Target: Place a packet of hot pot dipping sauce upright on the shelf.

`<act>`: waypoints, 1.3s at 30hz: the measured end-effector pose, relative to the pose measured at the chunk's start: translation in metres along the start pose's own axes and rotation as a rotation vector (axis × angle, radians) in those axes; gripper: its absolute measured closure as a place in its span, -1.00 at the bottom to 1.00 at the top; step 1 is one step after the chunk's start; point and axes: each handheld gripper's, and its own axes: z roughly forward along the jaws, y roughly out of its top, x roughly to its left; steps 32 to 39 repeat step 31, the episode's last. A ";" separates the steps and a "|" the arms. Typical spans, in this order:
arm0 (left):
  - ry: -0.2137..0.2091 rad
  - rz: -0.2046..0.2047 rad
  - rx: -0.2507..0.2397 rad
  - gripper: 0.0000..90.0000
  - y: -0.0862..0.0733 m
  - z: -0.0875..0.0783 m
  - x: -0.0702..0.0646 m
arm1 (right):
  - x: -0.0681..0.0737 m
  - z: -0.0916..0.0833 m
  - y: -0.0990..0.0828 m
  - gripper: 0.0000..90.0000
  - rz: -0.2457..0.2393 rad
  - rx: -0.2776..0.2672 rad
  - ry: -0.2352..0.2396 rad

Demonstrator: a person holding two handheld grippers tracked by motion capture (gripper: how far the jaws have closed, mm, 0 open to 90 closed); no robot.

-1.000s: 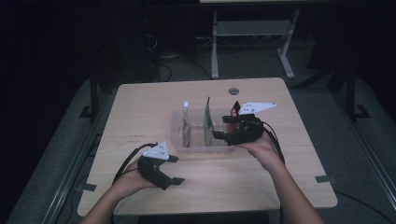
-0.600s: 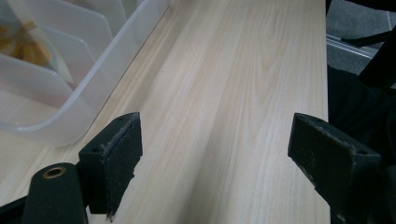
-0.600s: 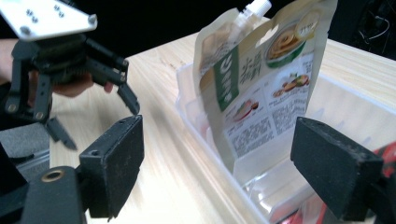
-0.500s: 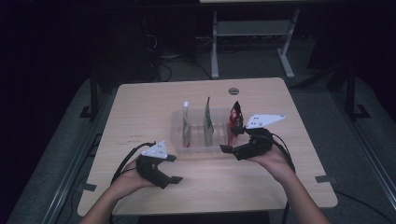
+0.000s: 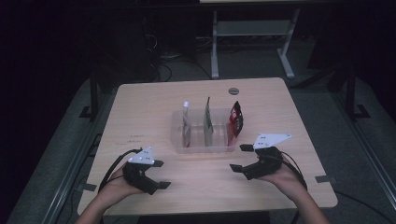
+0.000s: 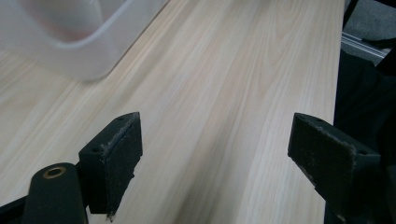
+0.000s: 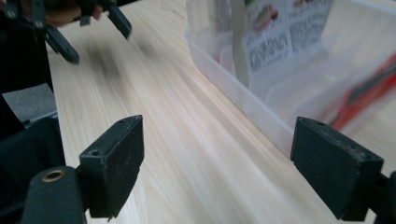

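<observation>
From the high view, a clear plastic rectangular bin (image 5: 205,145) stands near the middle of the pale wooden desk (image 5: 154,100), and three flat packets stand upright in it side by side: a whitish packet (image 5: 186,122) at the left, a green-and-white printed packet (image 5: 208,116) in the middle, and a red-and-black packet (image 5: 236,118) at the right, leaning against the bin's right wall. The left gripper (image 5: 159,173) sits low over the near left part of the desk, well apart from the bin, its jaws spread wide and holding nothing. The right gripper (image 5: 239,157) is near the bin's right front corner, clear of it, with its jaws also spread wide and empty.

The right gripper view adds what the high view is too far off to give: the print on the middle packet (image 7: 275,35), with a food picture and blocks of small text, seen through the bin's clear wall (image 7: 243,100), and the red packet (image 7: 369,95) as a blurred streak behind it. The left gripper (image 7: 70,28) appears at the top left of that view, held in a hand. The left gripper view shows bare wood grain between its two pads and a rounded corner of the bin (image 6: 93,42) at the upper left.

Counted: one bin, three packets, two grippers.
</observation>
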 end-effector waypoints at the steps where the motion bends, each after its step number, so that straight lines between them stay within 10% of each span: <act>1: 0.014 -0.011 0.003 -0.61 -0.006 -0.004 0.000 | 0.000 -0.002 -0.003 -0.62 0.008 0.005 -0.007; 21: 0.125 -0.018 0.088 -0.62 -0.051 -0.016 0.012 | -0.030 -0.034 -0.065 -0.65 0.054 0.056 -0.170; 39: 0.130 -0.012 0.104 -0.62 -0.053 -0.014 0.016 | -0.034 -0.030 -0.071 -0.67 0.040 0.090 -0.170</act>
